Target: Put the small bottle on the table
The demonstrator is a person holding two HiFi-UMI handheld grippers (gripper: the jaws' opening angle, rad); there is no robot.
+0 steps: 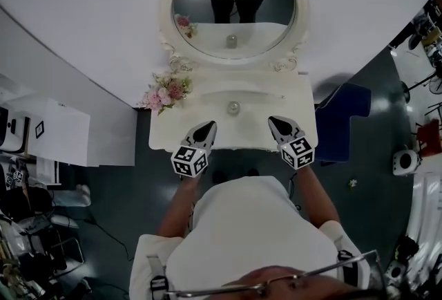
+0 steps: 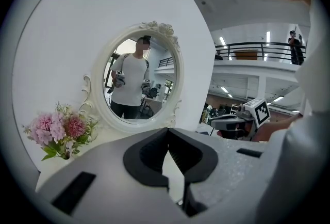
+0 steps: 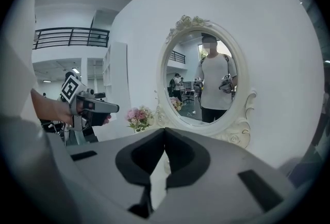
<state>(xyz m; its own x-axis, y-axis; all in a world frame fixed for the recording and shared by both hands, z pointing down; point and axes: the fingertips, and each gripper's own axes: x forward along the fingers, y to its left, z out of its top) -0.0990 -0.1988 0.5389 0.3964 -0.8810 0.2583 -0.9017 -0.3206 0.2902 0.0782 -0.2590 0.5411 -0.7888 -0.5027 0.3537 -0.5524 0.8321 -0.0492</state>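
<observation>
A small round bottle [image 1: 233, 108] stands on the white dressing table [image 1: 293, 95], near its middle and below the mirror. In the head view my left gripper [image 1: 209, 126] hovers over the table's front edge, left of the bottle, jaws shut and empty. To the bottle's right my right gripper [image 1: 274, 120] is also shut with nothing in it. Both point towards the mirror. The closed jaws of the left gripper [image 2: 167, 135] and the right gripper [image 3: 165, 135] fill the low part of their own views and hide the bottle there.
An oval mirror [image 1: 233, 12] in a white ornate frame stands at the table's back. A bunch of pink flowers [image 1: 166, 92] sits at the table's back left corner. A blue seat [image 1: 343, 119] is on the floor to the right, white furniture [image 1: 59, 133] to the left.
</observation>
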